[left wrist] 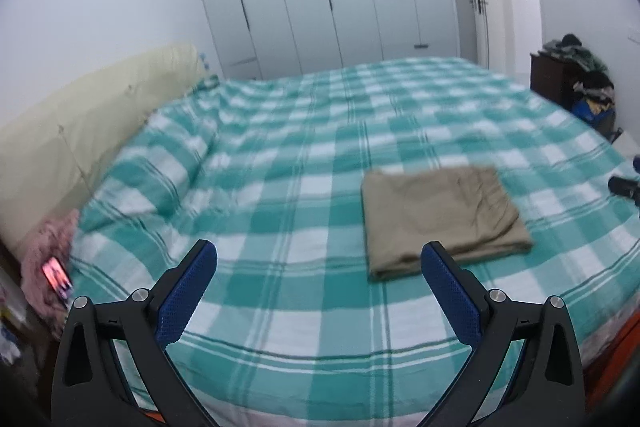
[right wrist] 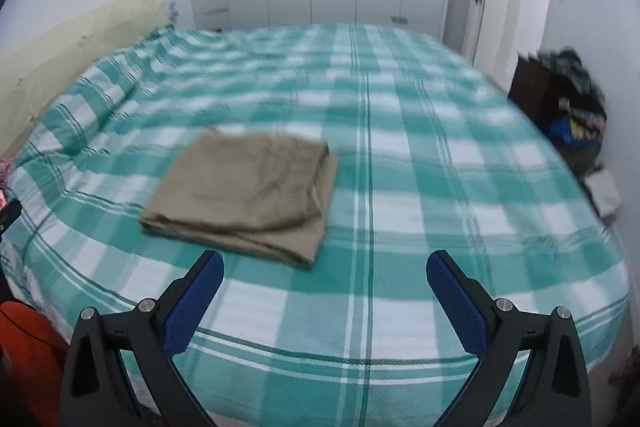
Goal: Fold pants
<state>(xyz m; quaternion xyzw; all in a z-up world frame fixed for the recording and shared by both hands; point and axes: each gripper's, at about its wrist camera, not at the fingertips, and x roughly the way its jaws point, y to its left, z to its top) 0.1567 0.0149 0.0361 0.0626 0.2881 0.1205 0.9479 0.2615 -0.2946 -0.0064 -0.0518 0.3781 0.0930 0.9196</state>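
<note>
The tan pants (left wrist: 442, 219) lie folded into 1 flat rectangle on the checked bed (left wrist: 280, 167), ahead and right of the left claw (left wrist: 318, 267) and ahead and left of the right claw (right wrist: 325, 277); both claws are spread wide, holding nothing. I judge the main risk is a claw snagging the loose near edge and spilling the layers open. No containers show.

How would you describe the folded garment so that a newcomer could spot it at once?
Start from the large bed with the green-and-white checked cover. Near its closest edge lies a flat, folded rectangle of tan cloth, the pants. It is the only plain, unpatterned thing on the cover, and neither gripper touches it.
</note>
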